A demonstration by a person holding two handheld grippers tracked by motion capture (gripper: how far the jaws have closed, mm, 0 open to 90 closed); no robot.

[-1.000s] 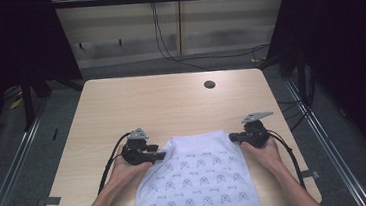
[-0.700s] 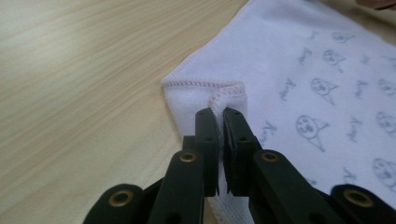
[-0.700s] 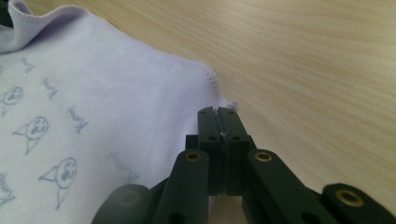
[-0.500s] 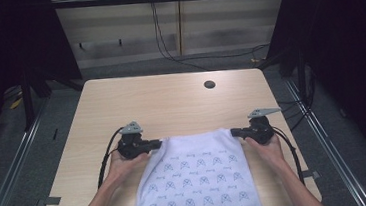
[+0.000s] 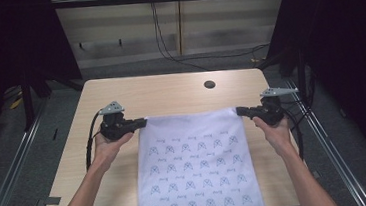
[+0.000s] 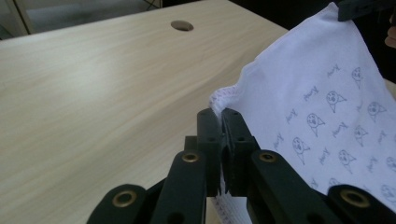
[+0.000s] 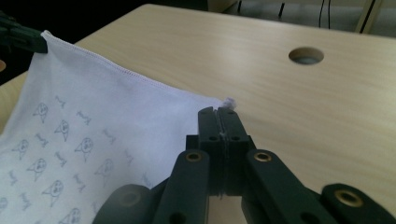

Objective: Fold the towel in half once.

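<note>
A white cloth (image 5: 196, 162) printed with small grey figures hangs from its two far corners down over the table's near edge. My left gripper (image 5: 142, 121) is shut on the far left corner, having just closed its jaws on it. In the left gripper view, the hemmed corner (image 6: 219, 98) sits pinched between the jaws of this gripper (image 6: 220, 114). My right gripper (image 5: 239, 111) is shut on the far right corner, whose tip (image 7: 229, 101) pokes out past the jaws of that gripper (image 7: 218, 112). The top edge is stretched straight between them, above the table.
The light wooden table (image 5: 170, 91) has a round cable hole (image 5: 209, 84) near its far edge, beyond the cloth. Metal rails (image 5: 16, 168) run along the floor on both sides. Cables (image 5: 90, 146) trail from the grippers over the tabletop.
Both hands have risen and moved apart. The cloth's far edge, slack and lying on the table before, is now lifted and pulled straight between the grippers.
</note>
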